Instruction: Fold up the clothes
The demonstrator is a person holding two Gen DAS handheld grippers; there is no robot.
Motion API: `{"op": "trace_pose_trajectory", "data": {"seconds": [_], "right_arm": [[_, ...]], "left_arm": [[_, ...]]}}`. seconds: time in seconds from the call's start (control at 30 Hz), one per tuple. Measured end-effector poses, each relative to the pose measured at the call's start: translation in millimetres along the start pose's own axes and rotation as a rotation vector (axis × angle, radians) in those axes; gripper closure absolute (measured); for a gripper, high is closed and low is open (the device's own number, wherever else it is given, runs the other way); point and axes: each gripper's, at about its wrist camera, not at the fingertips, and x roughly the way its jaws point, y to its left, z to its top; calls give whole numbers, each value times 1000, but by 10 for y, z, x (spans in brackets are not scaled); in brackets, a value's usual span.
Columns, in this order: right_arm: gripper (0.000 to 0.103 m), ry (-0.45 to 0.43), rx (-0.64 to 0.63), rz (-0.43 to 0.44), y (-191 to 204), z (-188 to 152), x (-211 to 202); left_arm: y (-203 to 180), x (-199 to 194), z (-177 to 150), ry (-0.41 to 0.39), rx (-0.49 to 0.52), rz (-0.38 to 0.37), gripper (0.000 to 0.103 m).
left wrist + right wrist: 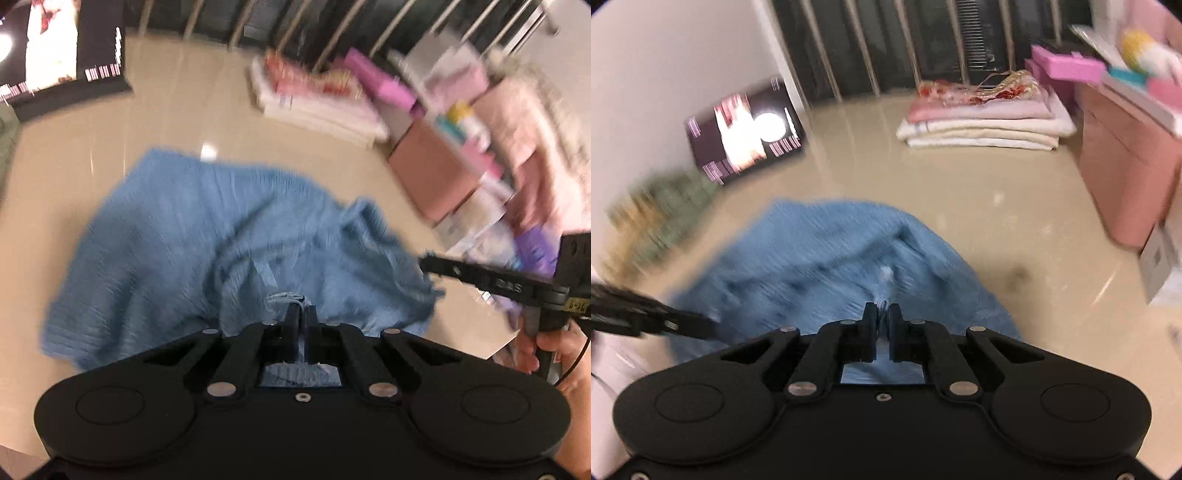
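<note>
In the left wrist view, the left gripper [300,308] had its jaws pinched tight on a bunched fold of the blue knitted garment [207,236]. The garment spread away from the jaws across the middle of the glossy beige floor [177,110], its knit smeared by motion blur. The right gripper [428,264] reached in from the right edge, its tip at the garment's frayed right edge; its jaws could not be read from here. A hand [550,350] on its handle was cut off by the frame. A stack of folded linens [314,99] and a pink box [432,177] sat blurred toward the far right.

In the right wrist view, the right gripper [882,314] was closed on a pale blue fold of the garment [827,243]. The left gripper [701,326] entered from the left edge, mostly cut off. A dark box [746,129] stood by the wall; a green-and-tan blur beside it was unreadable.
</note>
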Motion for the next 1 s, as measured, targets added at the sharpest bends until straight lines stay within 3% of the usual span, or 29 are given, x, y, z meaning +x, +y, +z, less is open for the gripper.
{"op": "trace_pose_trajectory", "data": {"seconds": [0.17,0.3,0.4,0.5,0.73,0.83,0.87,0.97,1.0], "right_arm": [[98,-56,182,301,17,-94,-508],[98,-147,278,444,62,-194,-825],[98,-230,299,495,49,-150,-1029],[98,-244,249,403,88,-98,-1081],[97,-22,221,203,93,-415,-460],[94,29,201,149,71,-539,-304],[92,37,201,142,63,-573,-286],[67,45,201,137,35,-629,-256],[61,45,197,138,33,-634,-257]], "left_arm": [[121,-735,45,-162,-25,-18,101],[169,-1128,87,-252,-24,-4,101],[153,-1215,95,-269,-8,5,101],[203,-1079,39,-209,-4,40,100],[580,-458,-278,5,-92,83,100],[763,-345,-364,72,-121,80,97],[804,-320,-388,86,-138,72,90],[880,-352,-464,79,-165,31,60],[898,-377,-497,75,-168,17,57]]}}
